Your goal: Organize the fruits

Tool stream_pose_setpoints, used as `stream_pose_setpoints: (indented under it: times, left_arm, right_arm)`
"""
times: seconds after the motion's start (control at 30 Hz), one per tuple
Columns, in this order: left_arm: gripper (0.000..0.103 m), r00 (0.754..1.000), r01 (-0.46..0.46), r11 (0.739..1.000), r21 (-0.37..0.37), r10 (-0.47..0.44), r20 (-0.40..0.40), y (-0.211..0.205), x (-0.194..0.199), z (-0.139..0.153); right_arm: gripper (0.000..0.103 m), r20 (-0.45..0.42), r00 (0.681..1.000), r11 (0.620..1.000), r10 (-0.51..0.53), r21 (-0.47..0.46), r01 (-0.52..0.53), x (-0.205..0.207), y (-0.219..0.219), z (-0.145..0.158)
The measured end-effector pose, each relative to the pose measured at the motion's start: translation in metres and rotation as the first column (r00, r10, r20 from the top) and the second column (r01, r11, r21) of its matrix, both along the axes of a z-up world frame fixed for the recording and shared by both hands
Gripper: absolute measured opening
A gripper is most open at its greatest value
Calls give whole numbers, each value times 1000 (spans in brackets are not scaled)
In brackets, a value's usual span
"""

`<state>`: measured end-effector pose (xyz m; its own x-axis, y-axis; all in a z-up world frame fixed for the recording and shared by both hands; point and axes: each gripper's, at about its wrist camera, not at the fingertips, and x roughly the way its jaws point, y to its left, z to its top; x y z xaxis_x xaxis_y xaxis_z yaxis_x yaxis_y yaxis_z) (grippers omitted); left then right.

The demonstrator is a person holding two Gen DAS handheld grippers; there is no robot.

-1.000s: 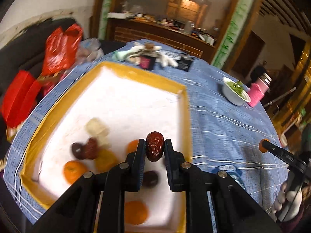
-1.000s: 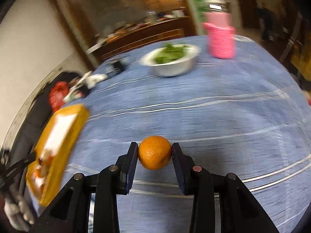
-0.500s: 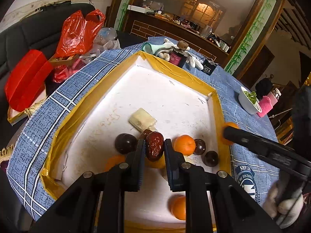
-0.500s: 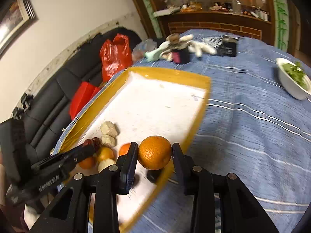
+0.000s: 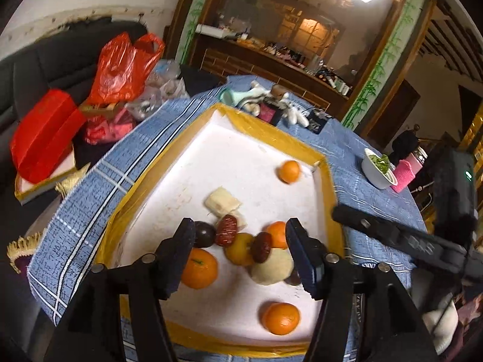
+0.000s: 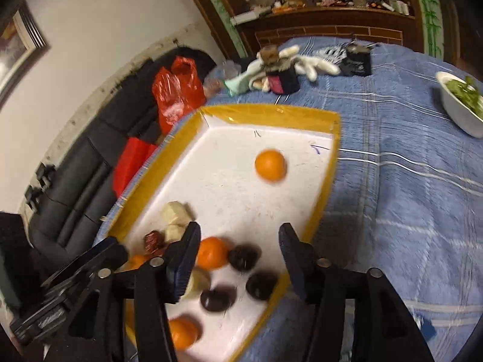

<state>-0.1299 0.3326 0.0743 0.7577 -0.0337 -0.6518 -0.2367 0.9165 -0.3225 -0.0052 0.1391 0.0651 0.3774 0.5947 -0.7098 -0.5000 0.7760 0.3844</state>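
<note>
Both grippers gape wide, holding nothing, over the tray.

The left gripper (image 5: 238,241) and right gripper (image 6: 238,250) hover above the fruit pile at the tray's (image 5: 271,138) near edge; one orange (image 6: 270,166) lies near the far corner. Better lift straight clear.

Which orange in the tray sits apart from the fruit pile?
The orange alone near the tray's far corner; the other oranges sit by the dates and dark fruits at the near end.

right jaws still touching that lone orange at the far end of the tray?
Apart. The right wrist view shows the right gripper open and empty, with bare white tray floor between its jaws and the lone orange farther up the tray.
</note>
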Motion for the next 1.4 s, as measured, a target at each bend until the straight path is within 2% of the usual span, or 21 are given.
stream_pose_setpoints:
  times: [0.07,0.2,0.3,0.43,0.6,0.67,0.77,0.9,0.97,1.03,1.13,1.27,1.4]
  left_arm:
    - [72,999,24,999,39,-25,29,-16,-5,11]
    - [77,994,85,992,91,-91,66,-49,-12,24]
    - [77,987,140,986,96,-146,65,-74,-13,28]
    - [78,974,215,972,93,-220,50,-111,-13,29]
    - [79,956,278,949,146,-288,52,-154,-24,39]
    - [84,953,286,943,172,-299,57,-165,-29,43]
    - [85,954,272,936,223,-293,67,-181,-35,48]
    - [96,964,199,926,322,-243,105,-195,-45,57]
    - [103,963,149,913,379,-222,156,-205,-54,64]
    - [103,959,117,895,431,-214,185,-215,-62,68]
    - [103,961,91,869,486,-204,185,-228,-63,68]
    - [103,971,108,862,496,-199,134,-236,-57,62]
    - [103,979,127,872,473,-187,82,-236,-51,54]
  right_arm:
    - [71,29,999,999,-25,21,24,-18,-20,7]
    - [76,97,987,992,-127,15,126,-55,-74,10]
    - [77,62,969,970,-238,61,234,-73,-125,2]
    - [77,21,935,933,-355,75,353,-83,-181,-8]
    - [78,-5,897,890,-443,122,440,-92,-225,-8]
    - [79,0,891,882,-455,139,450,-98,-234,-6]
    - [80,18,888,880,-460,144,453,-105,-239,-4]
    - [80,60,885,882,-462,136,451,-115,-241,0]
    - [81,103,878,882,-467,126,455,-123,-241,5]
    - [85,149,870,882,-470,115,457,-130,-238,11]
    - [87,199,866,888,-459,108,447,-138,-231,16]
    - [90,265,871,909,-413,69,410,-150,-215,22]
    - [93,332,859,914,-390,22,406,-160,-204,24]
